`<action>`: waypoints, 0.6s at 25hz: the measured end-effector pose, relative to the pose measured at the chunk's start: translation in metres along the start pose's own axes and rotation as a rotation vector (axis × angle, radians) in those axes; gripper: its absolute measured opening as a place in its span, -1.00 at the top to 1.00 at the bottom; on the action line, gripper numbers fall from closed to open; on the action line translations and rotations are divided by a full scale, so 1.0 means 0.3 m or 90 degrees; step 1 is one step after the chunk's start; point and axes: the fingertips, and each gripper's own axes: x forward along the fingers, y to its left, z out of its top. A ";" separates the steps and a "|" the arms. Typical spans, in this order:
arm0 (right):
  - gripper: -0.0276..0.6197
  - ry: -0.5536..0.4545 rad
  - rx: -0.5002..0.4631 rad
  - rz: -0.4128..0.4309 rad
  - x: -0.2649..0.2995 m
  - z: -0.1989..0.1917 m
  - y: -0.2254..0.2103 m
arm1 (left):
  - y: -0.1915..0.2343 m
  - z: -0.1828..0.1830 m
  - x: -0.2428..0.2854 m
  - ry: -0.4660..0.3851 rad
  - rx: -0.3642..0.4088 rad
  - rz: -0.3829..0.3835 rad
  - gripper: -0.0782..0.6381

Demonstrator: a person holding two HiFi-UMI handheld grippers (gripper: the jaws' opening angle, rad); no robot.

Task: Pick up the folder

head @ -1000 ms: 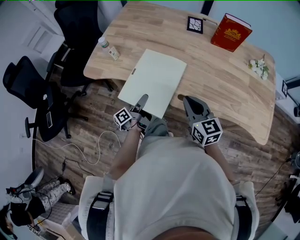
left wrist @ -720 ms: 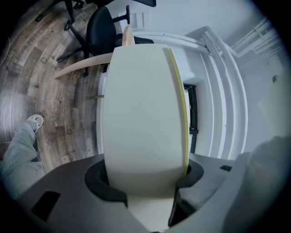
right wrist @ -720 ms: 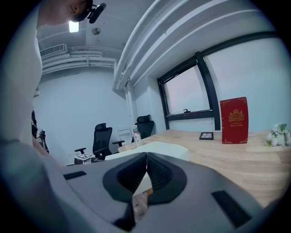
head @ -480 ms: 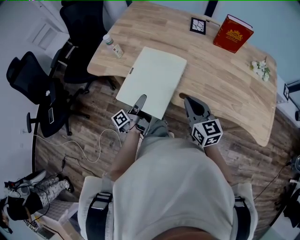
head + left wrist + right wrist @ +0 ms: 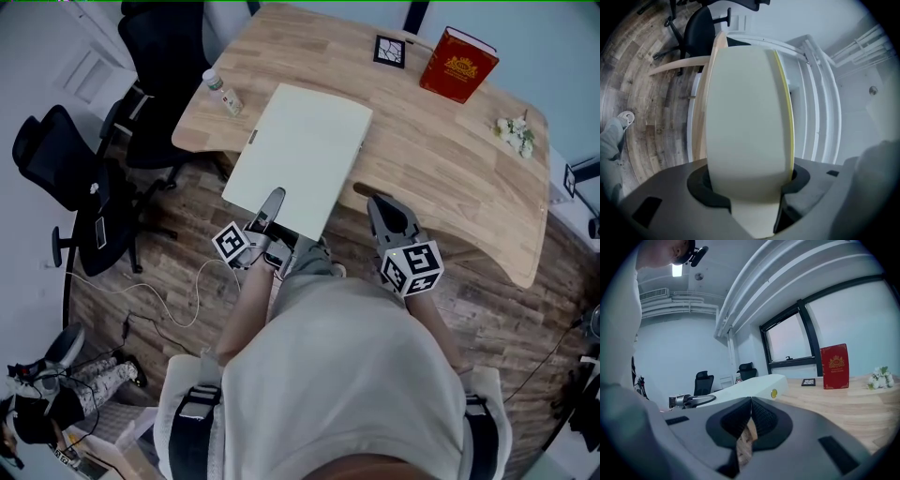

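Folder [image 5: 750, 117] blocks most of the left gripper view; bottle [image 5: 223, 95] label and black-framed card [image 5: 390, 50] are too small to read.

- I see a red book [image 5: 459, 64] upright on the tabletop [image 5: 450, 178], far beyond my right tongs [image 5: 377, 202].
- White flowers [image 5: 514, 134] farther right.
- A bottle [image 5: 222, 94] beyond my left tongs [image 5: 274, 197], leftward.

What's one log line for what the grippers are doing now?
left gripper: shut on folder near edge | right gripper: shut, empty, by table edge
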 end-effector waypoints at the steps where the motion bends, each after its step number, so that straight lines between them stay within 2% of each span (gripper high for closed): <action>1: 0.86 -0.003 0.000 -0.001 -0.007 0.004 0.000 | -0.011 -0.007 0.001 0.001 -0.003 -0.004 -0.01; 15: 0.86 -0.017 0.001 -0.010 -0.053 0.008 0.009 | -0.115 -0.090 -0.013 0.036 0.000 -0.035 -0.01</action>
